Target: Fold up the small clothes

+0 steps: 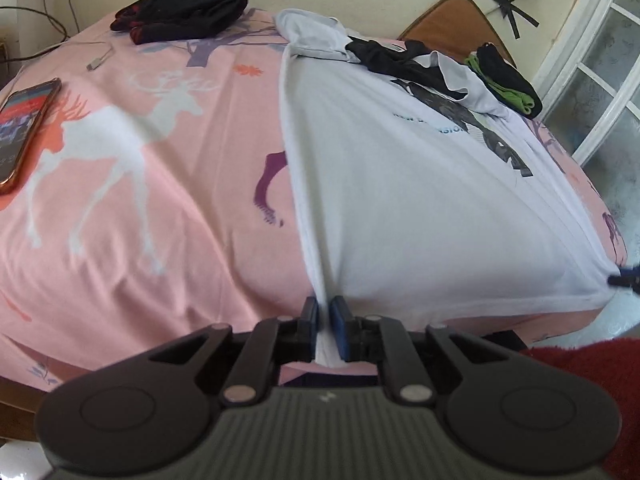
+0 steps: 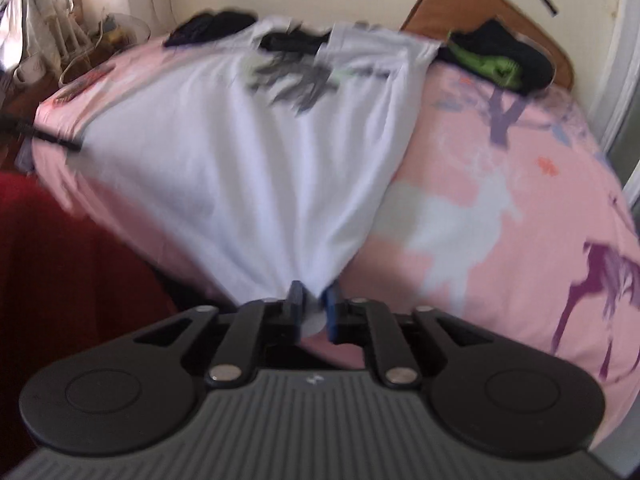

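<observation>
A white T-shirt with a dark print lies stretched on the pink bed, print up. My left gripper is shut on its near-left hem corner at the bed's front edge. My right gripper is shut on the other hem corner; the shirt fans out from it, blurred. The right gripper's tip shows at the far right of the left wrist view, and the left gripper's tip at the left of the right wrist view.
The pink deer-print bedsheet covers the bed. A phone lies at the left. Black clothes lie at the back, a black-and-green garment by the brown headboard. A red rug lies beside the bed.
</observation>
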The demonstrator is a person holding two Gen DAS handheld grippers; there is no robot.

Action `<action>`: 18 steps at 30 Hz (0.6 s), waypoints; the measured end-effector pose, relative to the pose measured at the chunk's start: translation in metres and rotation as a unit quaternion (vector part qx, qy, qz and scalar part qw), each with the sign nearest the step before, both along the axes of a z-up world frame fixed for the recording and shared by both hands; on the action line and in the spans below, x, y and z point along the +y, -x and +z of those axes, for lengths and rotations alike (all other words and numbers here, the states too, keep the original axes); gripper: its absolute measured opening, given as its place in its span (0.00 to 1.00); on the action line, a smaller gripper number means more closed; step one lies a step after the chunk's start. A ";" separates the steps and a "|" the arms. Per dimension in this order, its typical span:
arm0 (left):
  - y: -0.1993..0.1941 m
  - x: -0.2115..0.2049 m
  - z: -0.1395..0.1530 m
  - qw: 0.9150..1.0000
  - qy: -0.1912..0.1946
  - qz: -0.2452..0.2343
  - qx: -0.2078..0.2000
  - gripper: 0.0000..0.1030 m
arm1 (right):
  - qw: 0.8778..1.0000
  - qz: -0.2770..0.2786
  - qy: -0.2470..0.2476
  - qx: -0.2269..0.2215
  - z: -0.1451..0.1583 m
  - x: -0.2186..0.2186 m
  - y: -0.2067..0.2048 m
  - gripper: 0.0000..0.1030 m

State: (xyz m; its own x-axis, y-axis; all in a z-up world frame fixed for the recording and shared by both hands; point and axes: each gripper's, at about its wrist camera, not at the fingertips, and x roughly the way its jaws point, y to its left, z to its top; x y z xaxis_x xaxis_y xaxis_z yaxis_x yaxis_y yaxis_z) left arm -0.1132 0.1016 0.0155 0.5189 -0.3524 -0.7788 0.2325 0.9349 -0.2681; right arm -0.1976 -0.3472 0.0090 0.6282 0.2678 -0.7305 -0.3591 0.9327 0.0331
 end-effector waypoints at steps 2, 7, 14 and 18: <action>0.003 0.004 0.000 1.000 0.002 0.001 -0.001 0.25 | 0.999 -0.032 -0.032 -0.020 0.008 -0.017 -0.008 0.28; 0.000 0.001 -0.005 1.000 0.007 -0.005 0.006 0.44 | 0.983 -0.095 -0.144 -0.058 0.027 -0.051 -0.023 0.31; -0.011 -0.005 -0.017 0.999 0.010 -0.016 0.033 0.16 | 0.993 -0.028 -0.113 0.002 0.000 -0.022 -0.035 0.41; -0.014 -0.004 -0.016 0.998 0.028 -0.035 0.049 0.09 | 0.995 0.006 -0.084 0.044 -0.017 -0.016 -0.023 0.42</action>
